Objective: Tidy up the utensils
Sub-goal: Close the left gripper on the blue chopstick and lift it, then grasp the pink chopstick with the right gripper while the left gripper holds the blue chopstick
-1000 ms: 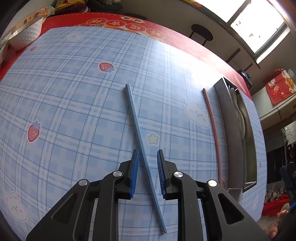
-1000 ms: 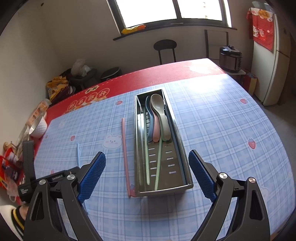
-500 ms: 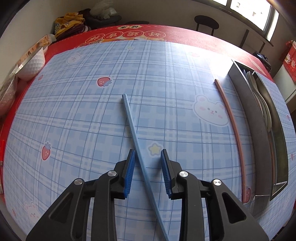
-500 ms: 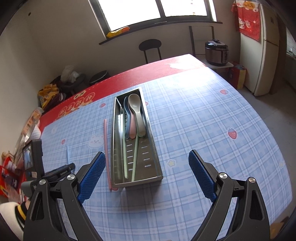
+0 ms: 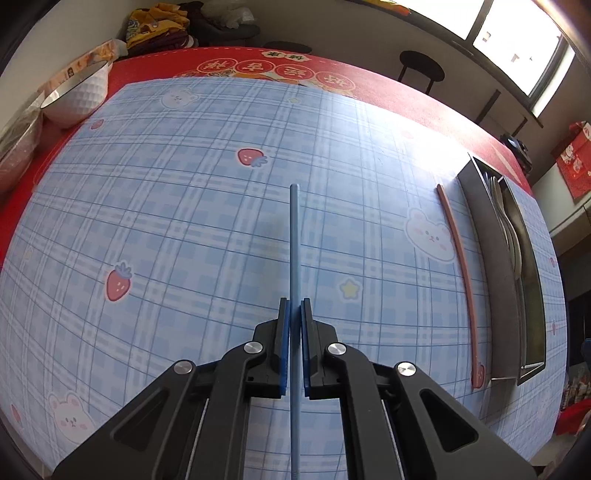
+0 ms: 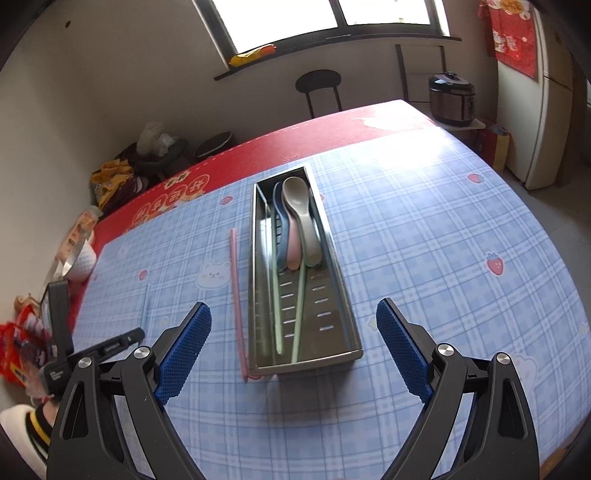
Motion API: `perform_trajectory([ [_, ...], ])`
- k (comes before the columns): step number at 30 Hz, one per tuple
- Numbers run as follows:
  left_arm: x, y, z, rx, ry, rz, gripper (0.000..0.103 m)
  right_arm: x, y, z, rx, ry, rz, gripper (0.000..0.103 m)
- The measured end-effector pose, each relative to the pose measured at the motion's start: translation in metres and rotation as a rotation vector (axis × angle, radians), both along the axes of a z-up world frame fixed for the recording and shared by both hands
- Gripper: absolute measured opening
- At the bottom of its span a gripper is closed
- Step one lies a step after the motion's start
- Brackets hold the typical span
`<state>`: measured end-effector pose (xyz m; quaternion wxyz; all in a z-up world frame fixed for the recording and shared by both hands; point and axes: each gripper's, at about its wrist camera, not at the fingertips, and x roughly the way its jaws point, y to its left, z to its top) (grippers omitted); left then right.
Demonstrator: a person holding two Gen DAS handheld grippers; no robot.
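Note:
My left gripper (image 5: 294, 314) is shut on a blue chopstick (image 5: 294, 240), which runs straight ahead between the pads above the blue plaid cloth. A pink chopstick (image 5: 458, 266) lies on the cloth beside the left wall of the steel utensil tray (image 5: 480, 236). In the right wrist view the tray (image 6: 334, 251) holds spoons (image 6: 299, 218) and green chopsticks (image 6: 299, 310), with the pink chopstick (image 6: 236, 295) to its left. My right gripper (image 6: 293, 350) is wide open and empty, held above the tray's near end.
A white bowl (image 5: 79, 98) stands at the far left edge of the table on the red cloth, with snack bags (image 5: 159, 22) behind it. A stool (image 6: 319, 86) and a rice cooker (image 6: 452, 99) stand beyond the table. The person's left hand device (image 6: 62, 332) shows at left.
My left gripper closed on the blue chopstick, which now points straight ahead instead of slanting. The right gripper stayed open and shifted slightly over the tray.

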<state>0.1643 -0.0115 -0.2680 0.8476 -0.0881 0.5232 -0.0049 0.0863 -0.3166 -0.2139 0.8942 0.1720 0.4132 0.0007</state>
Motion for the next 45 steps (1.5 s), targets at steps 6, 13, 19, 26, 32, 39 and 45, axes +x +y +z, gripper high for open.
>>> perform_trajectory([
  [6,-0.017,0.044,0.031,-0.073,-0.088,0.051,0.005,0.031,0.044,-0.009,-0.063,0.03,0.125,0.066],
  [13,-0.035,0.082,0.049,-0.13,-0.146,0.059,0.005,0.075,0.105,-0.033,-0.173,0.091,0.204,0.036],
  [19,-0.043,0.106,0.05,-0.126,-0.155,0.039,0.005,0.103,0.127,-0.06,-0.267,0.132,0.147,0.031],
  [26,-0.039,0.127,0.047,-0.13,-0.132,0.05,0.005,0.124,0.145,-0.074,-0.368,0.143,0.121,0.031],
  [32,-0.035,0.13,0.051,-0.111,-0.131,0.03,0.005,0.129,0.145,-0.084,-0.353,0.165,0.082,0.031],
  [39,-0.03,0.12,0.053,-0.108,-0.131,0.002,0.006,0.13,0.138,-0.088,-0.181,0.182,0.087,0.024],
  [45,-0.029,0.116,0.053,-0.123,-0.138,-0.003,0.005,0.117,0.141,-0.084,-0.146,0.159,0.085,0.022],
])
